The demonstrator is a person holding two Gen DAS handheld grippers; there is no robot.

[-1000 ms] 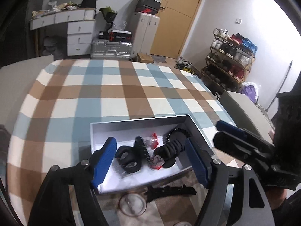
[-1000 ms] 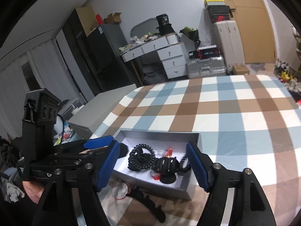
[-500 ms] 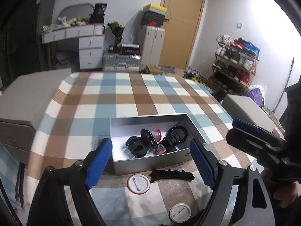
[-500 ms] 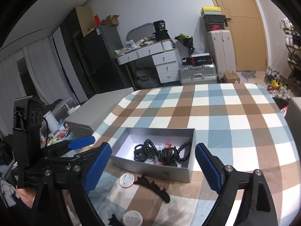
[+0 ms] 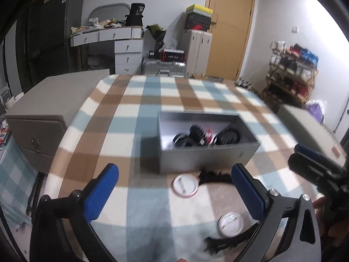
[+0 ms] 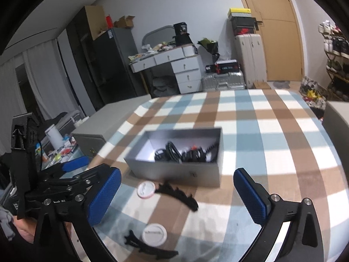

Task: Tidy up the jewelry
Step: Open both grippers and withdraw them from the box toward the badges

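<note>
1. Checked tablecloth (image 5: 139,113) in blue, brown and white is covering the table; a cluttered bedroom with a wooden door (image 5: 231,28) and white drawers (image 6: 187,74) is showing behind.
2. Grey box (image 5: 209,155) is sitting near the table's near edge, its long axis running across both views, open side facing up.
3. Black and red hair accessories (image 5: 205,136) are lying heaped inside the box, toward its right half in the left wrist view.
4. Two round white badges (image 6: 146,189) (image 6: 154,234) and two black toothed clips (image 6: 177,194) (image 6: 150,247) are lying on the cloth between the box and the near edge, long axes roughly parallel to the box front.
5. Left gripper (image 5: 174,194) is opening, jaws wide, nothing between them.
6. Right gripper (image 6: 176,196) is opening likewise, empty.
7. Against a second earlier: both grippers are standing farther back from the box; then their fingers were framing its contents, now the second badge and clip are coming into view.
</note>
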